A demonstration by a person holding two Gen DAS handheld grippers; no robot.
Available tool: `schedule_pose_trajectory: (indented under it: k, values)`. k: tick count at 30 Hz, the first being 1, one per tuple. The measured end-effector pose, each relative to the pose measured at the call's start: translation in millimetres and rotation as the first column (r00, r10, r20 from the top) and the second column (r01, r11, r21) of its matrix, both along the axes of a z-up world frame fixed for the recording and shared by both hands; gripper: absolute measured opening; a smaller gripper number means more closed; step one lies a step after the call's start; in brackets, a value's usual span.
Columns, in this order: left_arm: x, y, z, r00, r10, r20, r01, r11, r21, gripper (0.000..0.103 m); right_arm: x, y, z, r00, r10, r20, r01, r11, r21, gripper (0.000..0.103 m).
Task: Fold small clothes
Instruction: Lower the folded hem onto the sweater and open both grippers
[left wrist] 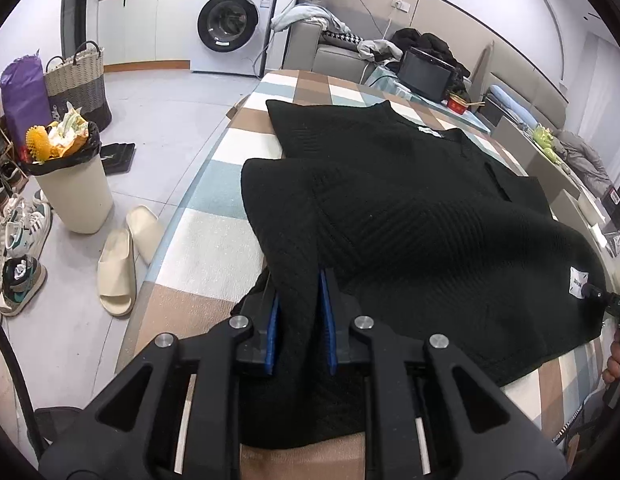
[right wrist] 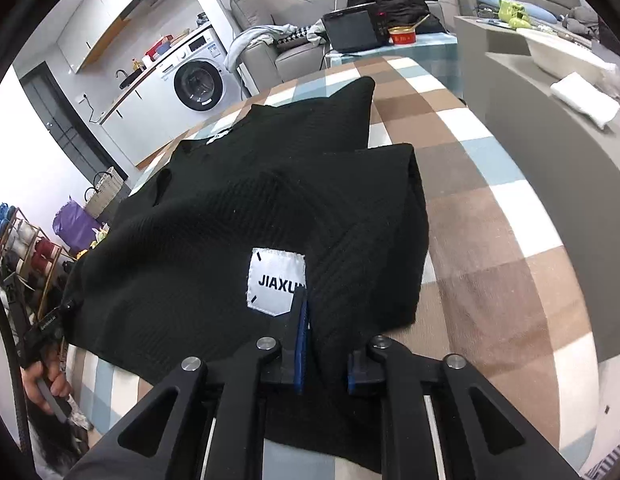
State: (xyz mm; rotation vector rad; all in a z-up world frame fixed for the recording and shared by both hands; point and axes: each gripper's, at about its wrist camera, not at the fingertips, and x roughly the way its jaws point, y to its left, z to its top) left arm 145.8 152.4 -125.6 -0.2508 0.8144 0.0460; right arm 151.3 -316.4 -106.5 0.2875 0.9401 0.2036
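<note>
both claws, left gripper (left wrist: 298,312) and right gripper (right wrist: 326,344), pinched on black sweater (left wrist: 410,200) hem; mid-fold, next carry it evenly toward collar.

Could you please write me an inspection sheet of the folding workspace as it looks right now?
Surface: checked tablecloth in brown, blue and white, flat.
Job's things: black knit garment spread on it, both sleeves folded inward, white label near the hem.
Clutter: laptop and red bowl at the table's far end.
Grippers: left gripper and right gripper each shut on the garment's near edge.
Cables: one runs up to a wall socket.
Surroundings: washing machine, full waste bin, slippers, trainers, woven basket, sofa piled with clothes.
</note>
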Motion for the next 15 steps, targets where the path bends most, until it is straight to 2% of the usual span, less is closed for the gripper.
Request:
schedule_pose_trajectory:
  k: [3, 5, 9, 15]
  values:
    - [-8.4, 5.1, 5.4, 1.0, 0.003, 0.001, -0.003, 0.999, -0.034, 0.015, -4.1, -1.1, 10.5, 1.0, 0.009, 0.024, -0.009, 1.0, -0.001, 0.027]
    - [-16.9, 9.3, 8.3, 1.0, 0.01, 0.011, -0.009, 0.998, -0.062, 0.015, -5.7, -3.7, 16.8, 0.999, 0.02, 0.041, -0.021, 1.0, 0.013, 0.037]
    - [-25.5, 17.0, 10.9, 1.0, 0.022, 0.013, -0.02, 0.995, -0.102, 0.015, -12.2, -6.4, 19.4, 0.998, 0.045, 0.05, -0.046, 0.999, 0.025, 0.037]
    - [-30.3, 14.6, 8.9, 1.0, 0.024, -0.007, -0.024, 0.997, -0.079, 0.015, -17.0, -7.9, 11.6, 0.998, 0.049, 0.03, -0.05, 0.999, 0.019, 0.037]
